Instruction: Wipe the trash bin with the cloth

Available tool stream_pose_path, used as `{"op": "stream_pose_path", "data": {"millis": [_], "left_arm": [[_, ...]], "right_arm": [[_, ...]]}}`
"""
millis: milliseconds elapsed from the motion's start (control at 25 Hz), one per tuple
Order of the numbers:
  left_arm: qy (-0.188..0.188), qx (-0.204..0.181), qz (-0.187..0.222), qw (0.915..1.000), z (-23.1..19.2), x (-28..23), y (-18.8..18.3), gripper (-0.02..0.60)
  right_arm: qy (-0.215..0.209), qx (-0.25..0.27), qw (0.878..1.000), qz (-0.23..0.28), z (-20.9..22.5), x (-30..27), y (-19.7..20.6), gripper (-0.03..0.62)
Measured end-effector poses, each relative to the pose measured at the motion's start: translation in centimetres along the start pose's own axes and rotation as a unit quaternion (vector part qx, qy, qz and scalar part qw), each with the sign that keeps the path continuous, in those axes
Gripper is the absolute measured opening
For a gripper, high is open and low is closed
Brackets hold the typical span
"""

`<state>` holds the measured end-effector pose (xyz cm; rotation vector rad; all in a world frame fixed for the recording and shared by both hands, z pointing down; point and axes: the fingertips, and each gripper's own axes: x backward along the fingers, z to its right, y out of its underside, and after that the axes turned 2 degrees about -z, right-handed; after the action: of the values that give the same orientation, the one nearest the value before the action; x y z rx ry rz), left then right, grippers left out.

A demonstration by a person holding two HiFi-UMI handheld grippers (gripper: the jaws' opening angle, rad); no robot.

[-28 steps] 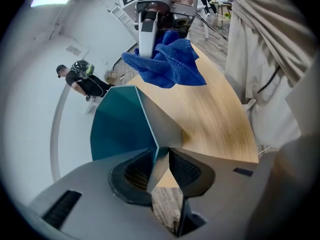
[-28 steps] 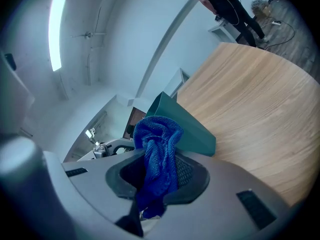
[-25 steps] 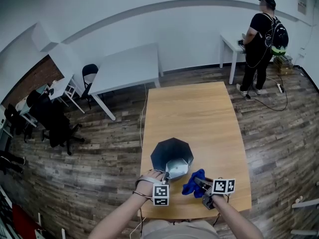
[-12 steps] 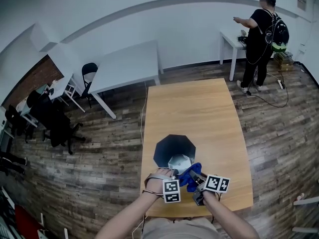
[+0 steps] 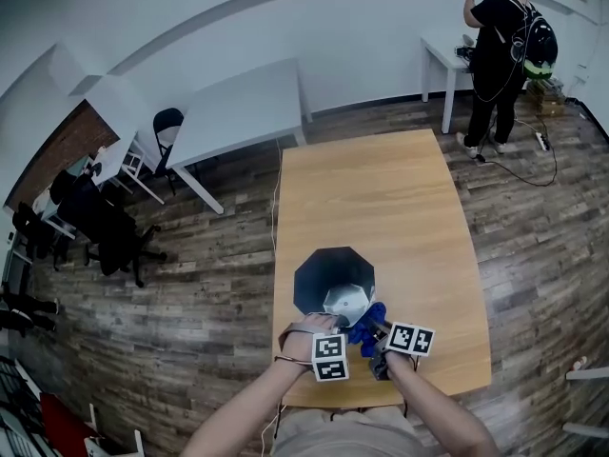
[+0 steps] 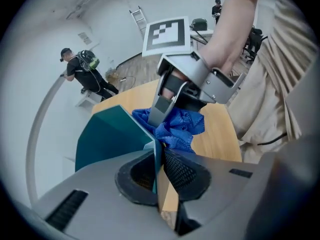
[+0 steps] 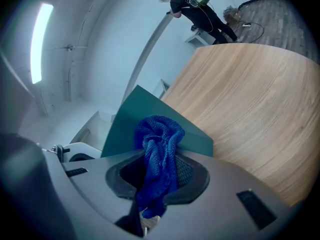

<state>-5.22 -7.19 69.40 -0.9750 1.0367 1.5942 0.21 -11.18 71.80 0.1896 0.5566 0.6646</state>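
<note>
A dark teal, many-sided trash bin stands on the wooden table near its front edge. My left gripper points steeply down at the bin's near rim. Its jaws have just been closing, and in the left gripper view they pinch the thin edge of the bin's wall. My right gripper is shut on a blue cloth. The cloth bunches up between the jaws and lies against the bin's outer side. The left gripper view also shows the cloth and the right gripper.
The table's front edge is just below my hands, and bare wood stretches beyond the bin. A white table and dark chairs stand to the far left. A person stands by a small white desk at the back right.
My right gripper has carried the cloth left from the tabletop onto the bin's near side. The left gripper stays at the near rim.
</note>
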Motion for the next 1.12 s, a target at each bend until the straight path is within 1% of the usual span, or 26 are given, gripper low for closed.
{"op": "stream_pose_path", "data": {"millis": [120, 280, 400, 560, 640, 720, 920, 1000, 1120], "left_arm": [[0.020, 0.007, 0.016, 0.9997, -0.2, 0.0, 0.0, 0.038], [0.035, 0.002, 0.024, 0.9991, -0.2, -0.1, 0.1, 0.037], [0.047, 0.006, 0.037, 0.9982, 0.0, -0.1, -0.1, 0.034], [0.051, 0.005, 0.044, 0.9977, 0.2, 0.1, 0.0, 0.034], [0.055, 0.004, 0.047, 0.9974, 0.1, 0.2, 0.0, 0.034], [0.059, 0.002, 0.049, 0.9971, 0.0, 0.2, 0.0, 0.034], [0.059, -0.003, 0.049, 0.9971, -0.1, 0.1, -0.4, 0.034], [0.053, 0.000, 0.050, 0.9973, -0.1, 0.0, -0.4, 0.034], [0.033, -0.005, 0.051, 0.9981, 0.0, -0.3, -0.3, 0.035]], "right_arm": [[0.025, 0.009, 1.000, -0.016, 2.5, -1.5, 0.3, 0.084], [0.056, 0.015, 0.997, -0.041, 6.1, -3.6, 1.0, 0.084], [0.081, 0.013, 0.995, -0.063, 8.8, -5.0, 2.3, 0.084], [0.121, 0.015, 0.988, -0.095, 12.0, -7.1, 4.5, 0.084], [0.134, 0.003, 0.986, -0.100, 13.3, -7.9, 5.1, 0.083], [0.142, -0.014, 0.984, -0.105, 14.4, -8.6, 5.6, 0.083], [0.152, -0.019, 0.978, -0.143, 16.0, -9.6, 7.1, 0.084], [0.152, -0.023, 0.977, -0.150, 16.0, -9.7, 7.4, 0.084], [0.146, -0.021, 0.979, -0.143, 15.4, -9.3, 7.3, 0.084]]}}
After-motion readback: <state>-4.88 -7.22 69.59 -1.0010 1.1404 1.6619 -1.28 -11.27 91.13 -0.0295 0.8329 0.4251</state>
